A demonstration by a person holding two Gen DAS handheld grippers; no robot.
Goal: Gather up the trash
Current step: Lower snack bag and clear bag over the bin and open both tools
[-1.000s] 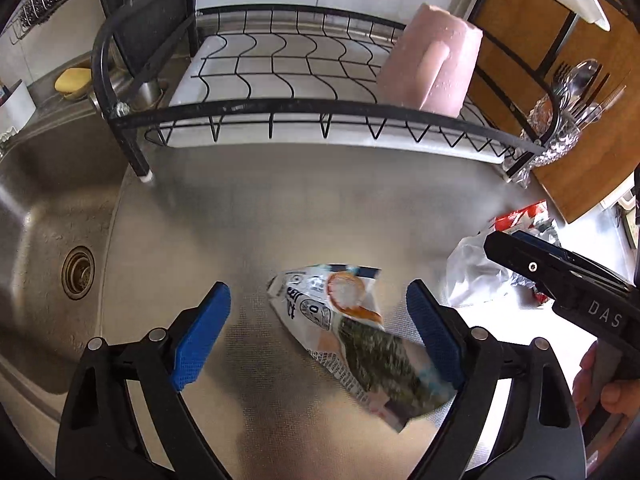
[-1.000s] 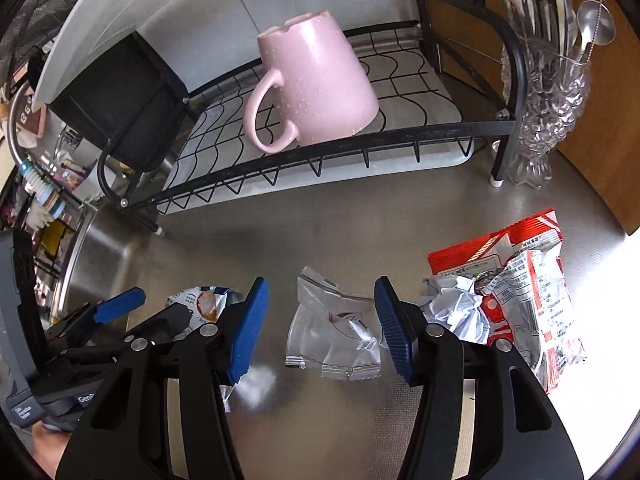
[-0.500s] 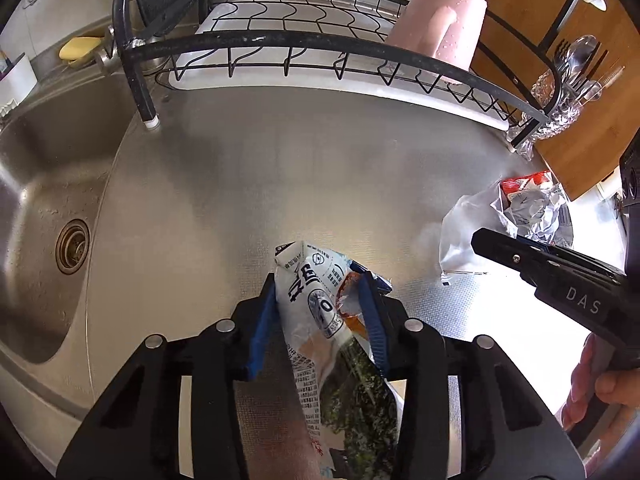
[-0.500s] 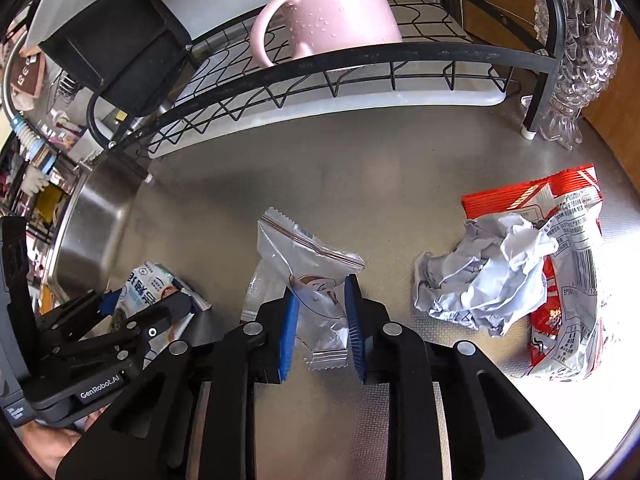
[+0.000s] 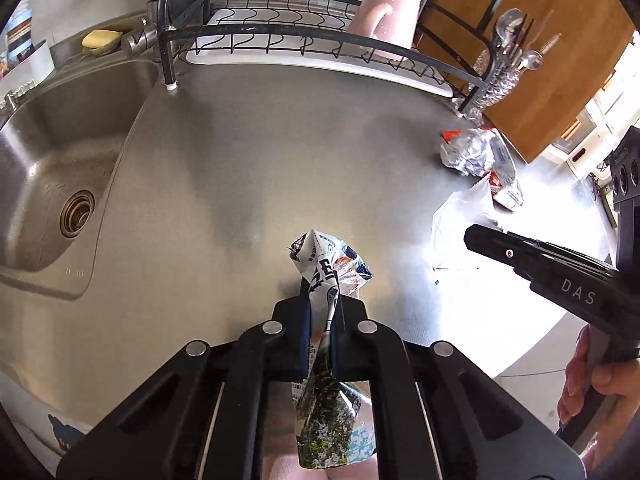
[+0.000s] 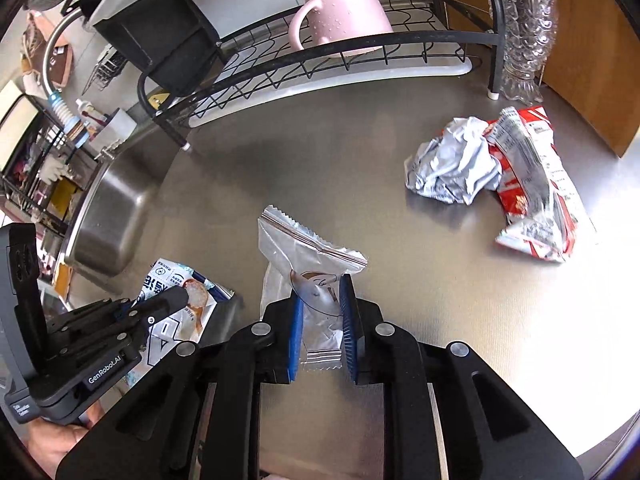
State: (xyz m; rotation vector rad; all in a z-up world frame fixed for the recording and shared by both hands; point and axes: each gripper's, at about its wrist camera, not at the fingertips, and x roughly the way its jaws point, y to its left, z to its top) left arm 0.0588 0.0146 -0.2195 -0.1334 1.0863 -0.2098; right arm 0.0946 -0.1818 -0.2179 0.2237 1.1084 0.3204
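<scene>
On the steel counter: both tools hang above the metal worktop (image 6: 400,184), each with a wrapper between its pads.

Left gripper (image 5: 323,320): jaws pressed nearly together on the printed snack packet (image 5: 328,276). The packet runs up through the pads, crumpled top above and dark green patterned end hanging below, so it looks lifted clear of the counter.

Right gripper (image 6: 320,320): blue pads drawn in against the clear wrapper (image 6: 308,256), pinching its lower half. The serrated top edge stands free ahead of the pads. Whether it has left the surface I cannot tell.

Why held so: a pinch across the middle of thin film is likely the surest hold; an edge grip could slip. One piece per tool suggests both go to the bin in a single trip.

Trash not yet taken: a crumpled grey wrapper (image 6: 452,168) touching a red and white snack bag (image 6: 532,184), well apart from both tools, towards the far right of the counter.

Surroundings: a black wire dish rack (image 6: 320,60) holding a pink mug (image 6: 340,8) upside down; a cut glass utensil holder (image 6: 524,40) beside the rack's foot; the sink (image 5: 60,168) to the left, empty but for its drain.

Writing: "DAS" on the right tool's body in the left view; "GenRobot.AI" on the left tool's body in the right view. The packet carries large blue characters and a round seal, too creased to read. The red bag shows a panel of small print, illegible.

No bin shows in either view.
</scene>
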